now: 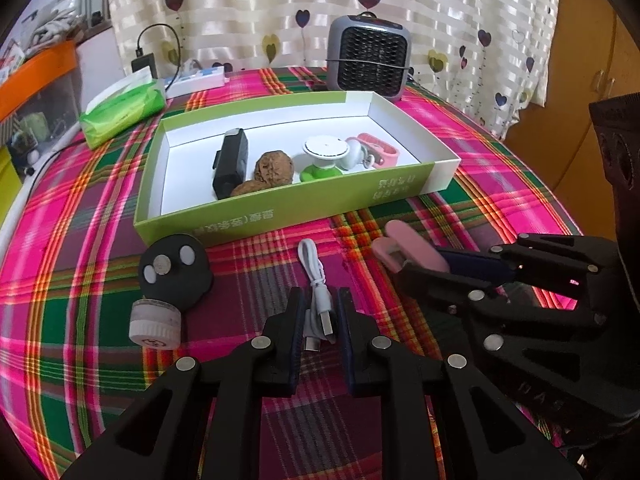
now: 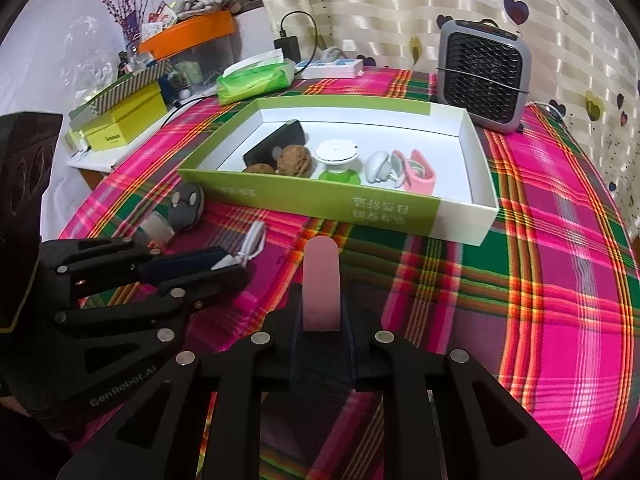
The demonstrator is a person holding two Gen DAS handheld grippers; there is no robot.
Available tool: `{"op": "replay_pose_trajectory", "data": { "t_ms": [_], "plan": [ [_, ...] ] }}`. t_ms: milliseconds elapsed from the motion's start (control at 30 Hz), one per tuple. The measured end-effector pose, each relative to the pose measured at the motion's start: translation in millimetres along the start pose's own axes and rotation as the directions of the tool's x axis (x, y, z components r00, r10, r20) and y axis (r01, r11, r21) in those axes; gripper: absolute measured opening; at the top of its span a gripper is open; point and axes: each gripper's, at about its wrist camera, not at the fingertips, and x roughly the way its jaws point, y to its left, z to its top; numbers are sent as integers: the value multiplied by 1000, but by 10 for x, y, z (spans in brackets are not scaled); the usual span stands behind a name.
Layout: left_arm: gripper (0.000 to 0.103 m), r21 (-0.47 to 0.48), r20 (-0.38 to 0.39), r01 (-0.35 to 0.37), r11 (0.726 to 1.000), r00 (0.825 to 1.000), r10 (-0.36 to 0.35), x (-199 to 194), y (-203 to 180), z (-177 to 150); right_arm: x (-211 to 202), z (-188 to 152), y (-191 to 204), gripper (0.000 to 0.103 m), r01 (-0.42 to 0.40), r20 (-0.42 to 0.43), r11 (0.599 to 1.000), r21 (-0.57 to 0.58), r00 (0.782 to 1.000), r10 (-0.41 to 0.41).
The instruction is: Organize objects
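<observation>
Left gripper clenched on a coiled white USB cable lying on the plaid-clothed worktop; right gripper clamped on a pink oblong plastic clip. Ahead of both stood the open green-and-white cardboard box; left of the left gripper lay a black skull-shaped gadget
</observation>
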Motion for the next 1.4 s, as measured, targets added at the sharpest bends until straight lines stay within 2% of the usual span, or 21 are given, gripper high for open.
{"op": "replay_pose_trajectory", "data": {
  "t_ms": [533, 733, 833, 933, 1400],
  "plan": [
    [16, -22, 0, 32, 999, 999, -32, 5, 30, 1, 28, -9, 26, 19, -2, -20, 1000, 5, 1000, 2],
    [15, 8, -3, -7, 1000, 1000, 7, 9, -15, -4, 24, -9, -23, 20, -38, -18, 999, 32, 999, 39],
    [14, 16, -3, -21, 1000, 1000, 21, 9, -28, -4, 29, -5, -12, 20, -36, -19, 999, 31, 999, 37],
    [13, 36, -2, -64, 997, 998, 64, 5, -79, -16, 31, -5, 9, 20, -20, -19, 1000, 18, 1000, 20],
    [13, 9, 31, -84, 996, 996, 84, -94, -108, -51, -115, -37, 95, 19, -9, 46, 1000, -23, 999, 10]
  ]
}}
